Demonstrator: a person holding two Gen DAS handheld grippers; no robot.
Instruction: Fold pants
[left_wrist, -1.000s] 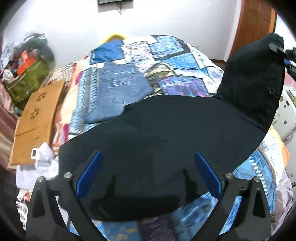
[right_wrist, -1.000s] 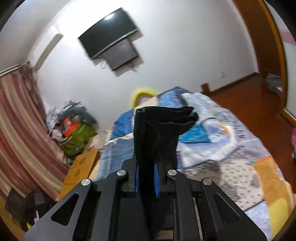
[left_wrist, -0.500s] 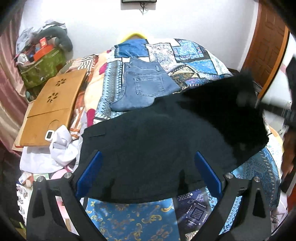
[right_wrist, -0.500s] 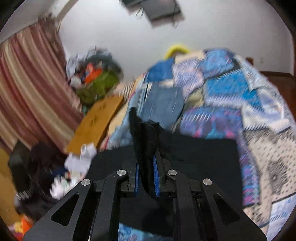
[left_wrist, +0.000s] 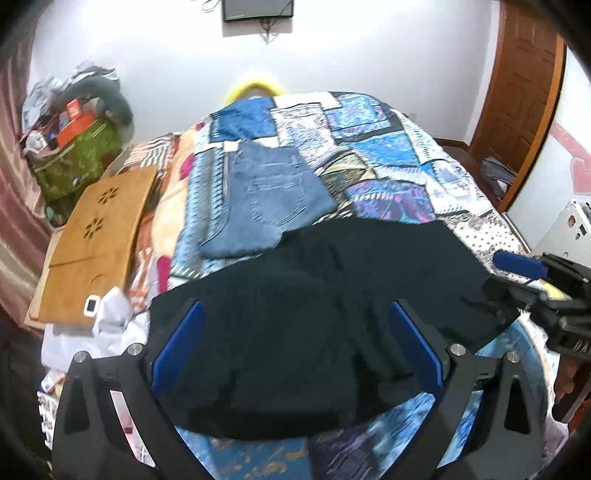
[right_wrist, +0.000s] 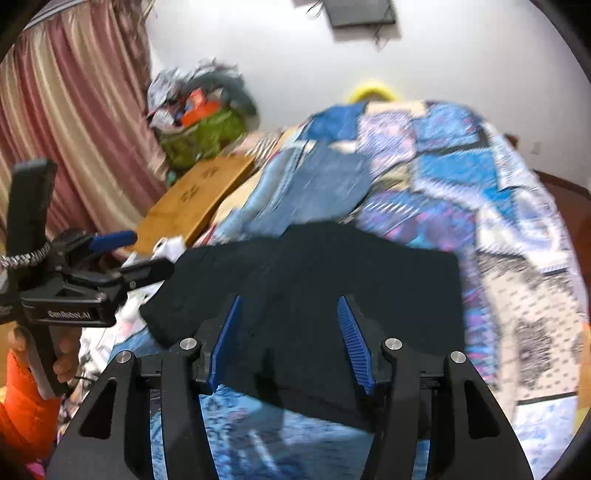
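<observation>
Right claw (right_wrist: 290, 343) has just been opening, dropping the lifted leg: black pants (left_wrist: 314, 295) now lie folded flat on the near bed (left_wrist: 388, 155), nothing pinched. Left claw (left_wrist: 295, 350) spread, empty. Fold landed; next likely another halving.

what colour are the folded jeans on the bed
Faded blue denim jeans, clearest in the left wrist view.

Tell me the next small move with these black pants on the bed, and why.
Probably bring both open grippers down to an edge of the black pants for another fold. The right gripper has just been opening with nothing pinched, the left gripper is open above them, and they lie flat on the quilt.
</observation>
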